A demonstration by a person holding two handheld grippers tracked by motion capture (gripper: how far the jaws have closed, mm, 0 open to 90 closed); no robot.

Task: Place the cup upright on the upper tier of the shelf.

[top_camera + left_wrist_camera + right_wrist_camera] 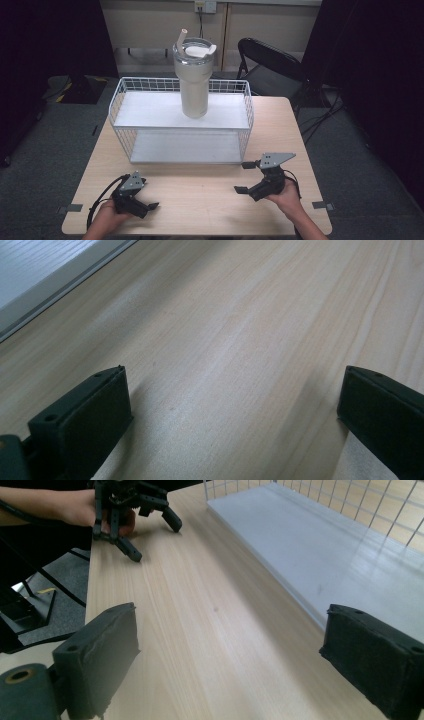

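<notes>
Light wood table (200,190) noted across lower centre of the high view, front edge near the bottom of frame, right edge close beside the right gripper (243,177). Broad bare strip of tabletop seen between both grippers and the white wire basket (125,95), open across the middle. Left gripper (146,199) held low at lower left, jaws spread wide apart, grasping nothing; in the left gripper view, bare wood grain (225,365) between the jaws and a grey basket edge (45,285) at upper left. Right gripper at lower right, jaws likewise released and empty; in the right gripper view, left gripper (152,535) at upper left, basket floor (320,555) at upper right. Tumbler (193,80) stood upright at upper centre, on the raised white shelf (150,110) inside the basket, long axis vertical, straw (182,37) tilted toward upper left, lid on. Basket long side ran left to right, near the table's far edge. Grey carpet (45,145) around the table; black folding chair (270,62) at upper right; dark drapes at both sides; pale wall behind.
</notes>
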